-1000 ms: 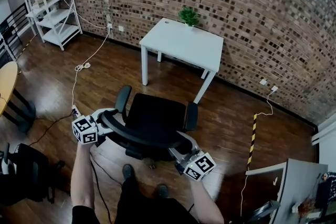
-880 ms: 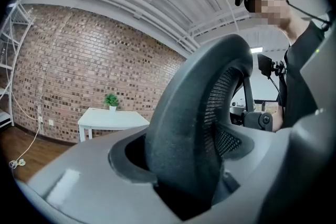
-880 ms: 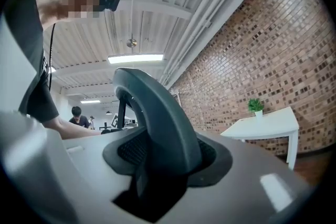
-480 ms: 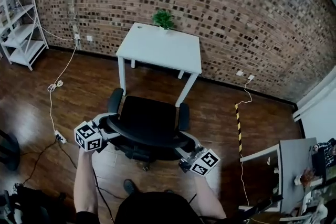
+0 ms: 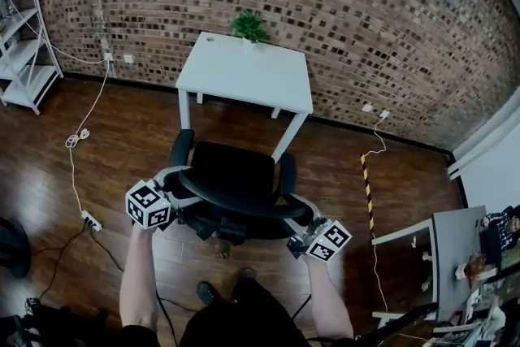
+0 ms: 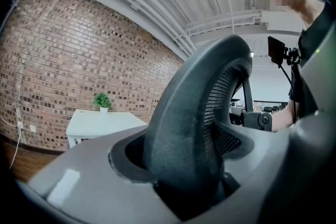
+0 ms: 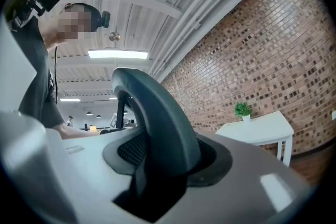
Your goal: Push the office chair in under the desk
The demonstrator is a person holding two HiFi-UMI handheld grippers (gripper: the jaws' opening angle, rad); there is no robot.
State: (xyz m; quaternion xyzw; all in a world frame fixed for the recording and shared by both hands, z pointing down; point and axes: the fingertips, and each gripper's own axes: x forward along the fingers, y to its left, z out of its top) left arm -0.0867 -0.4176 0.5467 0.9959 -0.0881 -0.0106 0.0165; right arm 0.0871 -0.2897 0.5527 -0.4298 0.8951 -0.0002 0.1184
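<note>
Clamping the office chair (image 5: 231, 175) by its backrest rim (image 5: 236, 204), we have both grippers loaded: our left gripper (image 5: 173, 189) has its jaws spread wide around the thick left end of the rim, pads against it, and our right gripper (image 5: 297, 220) bites the slimmer right end the same way. Containers, left to right: a white shelf unit (image 5: 18, 28) stands by the brick wall (image 5: 341, 12) at far left, cut off by the frame, and we can't make out its contents. A small white pot (image 6: 103, 110) holds a green plant (image 5: 248, 26), upright at the back edge of the white desk (image 5: 244, 75), by the wall. Edges and room: the chair stands just in front of the desk, facing it, seat not yet under the top. The left armrest (image 5: 180, 147) sits just short of the left front leg (image 5: 185, 111). The right armrest (image 5: 287, 173) is just beside the foot of the right front leg (image 5: 288, 138), tight there. Left of the chair, a white cable (image 5: 80, 138) runs from the wall to a power strip (image 5: 90, 220) on the wood floor (image 5: 130, 154), apart from the chair base. Right of the chair, the floor runs to a yellow-black striped strip (image 5: 366, 193). A grey table (image 5: 459, 244) sits well apart at lower right.
</note>
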